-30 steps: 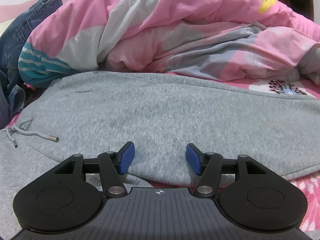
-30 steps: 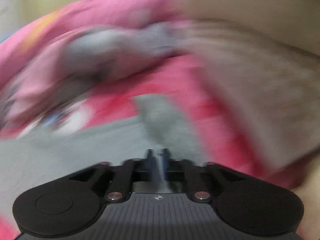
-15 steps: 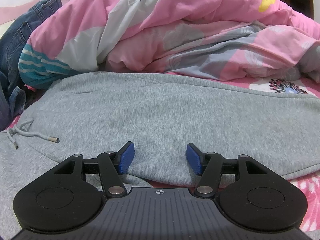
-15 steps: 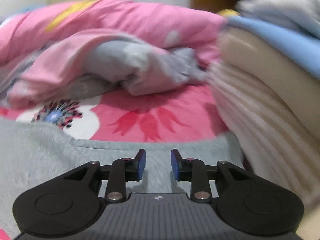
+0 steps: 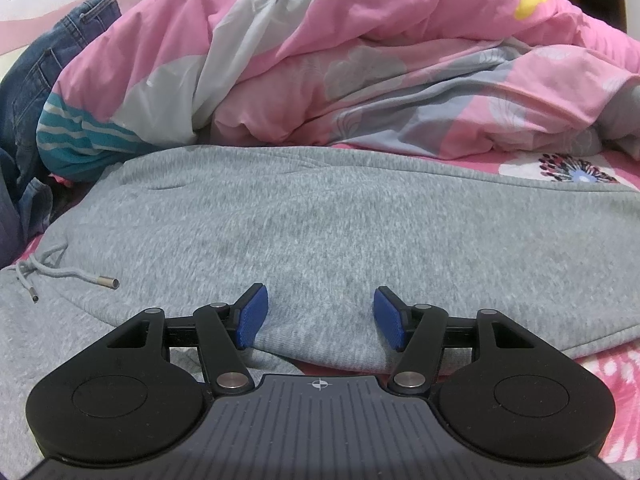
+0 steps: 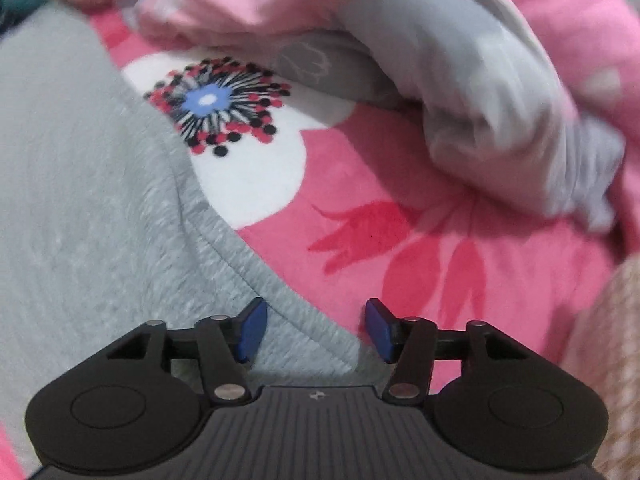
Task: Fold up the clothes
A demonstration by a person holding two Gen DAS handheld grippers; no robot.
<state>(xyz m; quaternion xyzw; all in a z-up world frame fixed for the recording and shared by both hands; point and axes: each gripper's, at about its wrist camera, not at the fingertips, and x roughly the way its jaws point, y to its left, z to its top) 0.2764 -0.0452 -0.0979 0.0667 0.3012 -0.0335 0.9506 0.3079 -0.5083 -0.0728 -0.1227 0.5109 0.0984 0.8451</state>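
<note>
Grey sweatpants point(image 5: 340, 232) lie flat across the pink floral bed sheet, folded lengthwise, with a drawstring point(image 5: 72, 274) at the left. My left gripper point(image 5: 320, 318) is open and empty, low over the near folded edge of the pants. In the right wrist view the sweatpants point(image 6: 80, 220) fill the left side and their hem runs diagonally down to my right gripper point(image 6: 312, 330). That gripper is open, with the hem edge lying between its blue pads, not clamped.
A bunched pink and grey duvet point(image 5: 360, 60) lies behind the pants and also shows in the right wrist view point(image 6: 460, 80). Blue jeans point(image 5: 36, 92) are piled at the far left. A beige fabric edge point(image 6: 612, 340) sits at the right. The floral sheet point(image 6: 360, 220) is bare beside the hem.
My right gripper has opened from shut on the grey fabric and let it go, and its view has swung down onto the hem. My left gripper has stayed still and open.
</note>
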